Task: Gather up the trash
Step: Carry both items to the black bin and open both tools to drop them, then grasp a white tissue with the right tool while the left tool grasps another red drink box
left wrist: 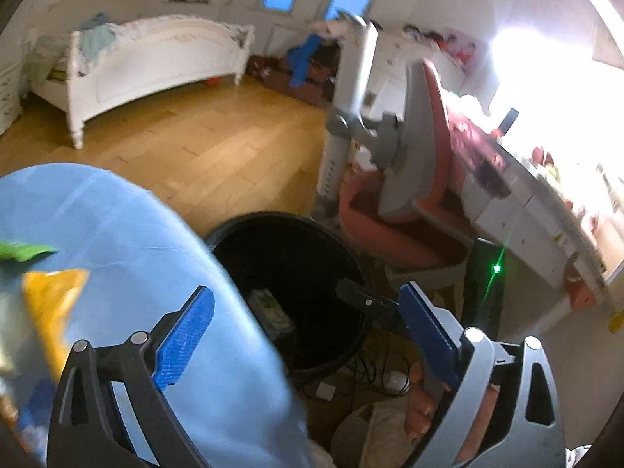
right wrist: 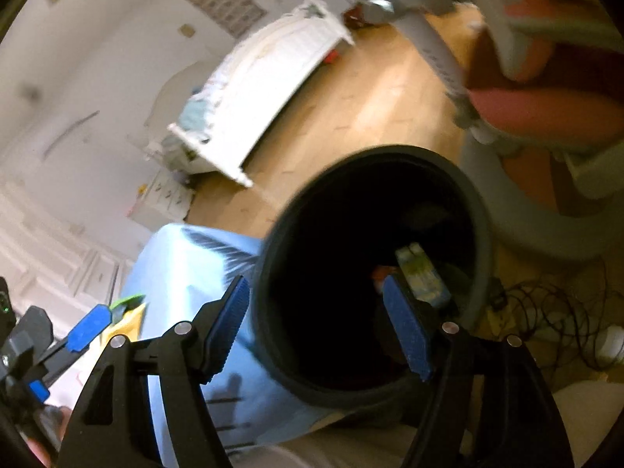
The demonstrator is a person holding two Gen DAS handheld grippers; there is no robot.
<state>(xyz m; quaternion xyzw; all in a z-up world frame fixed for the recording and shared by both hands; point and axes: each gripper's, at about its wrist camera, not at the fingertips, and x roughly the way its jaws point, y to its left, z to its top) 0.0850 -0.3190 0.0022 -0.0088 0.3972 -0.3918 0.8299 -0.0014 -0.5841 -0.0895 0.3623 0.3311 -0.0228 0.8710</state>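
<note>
Fingers [left wrist: 183, 335] of left gripper [left wrist: 308, 327] spread wide, blue ribbed pads apart, nothing between them. Right gripper [right wrist: 318, 325] likewise wide open, blue fingers [right wrist: 230, 323] gripping nothing, hanging directly above mouth of round black plastic trash bin [right wrist: 481, 234]. Same bin [left wrist: 347, 253] just ahead of left gripper, toward 12 o'clock. Inside bin, pale green-and-yellow printed carton [right wrist: 423, 275] leaning against wall near 3 o'clock of opening; seen from left wrist as blurred packet [left wrist: 273, 310] deep in bin. Light blue cloth-covered counter [left wrist: 128, 257] touching bin's side at 9 o'clock. On that counter, crumpled orange snack wrapper [left wrist: 50, 308] with green wrapper scrap [left wrist: 23, 251] just beside it at 12 o'clock, both at far 9 o'clock edge of left view. Tangle of dark cables [right wrist: 546, 304] on wooden floor [left wrist: 187, 144] at bin's 3 o'clock in right view. Pink-and-grey chair [left wrist: 405, 210] behind bin toward 1 o'clock. White bed [left wrist: 156, 66] well apart, around 11 o'clock.
</note>
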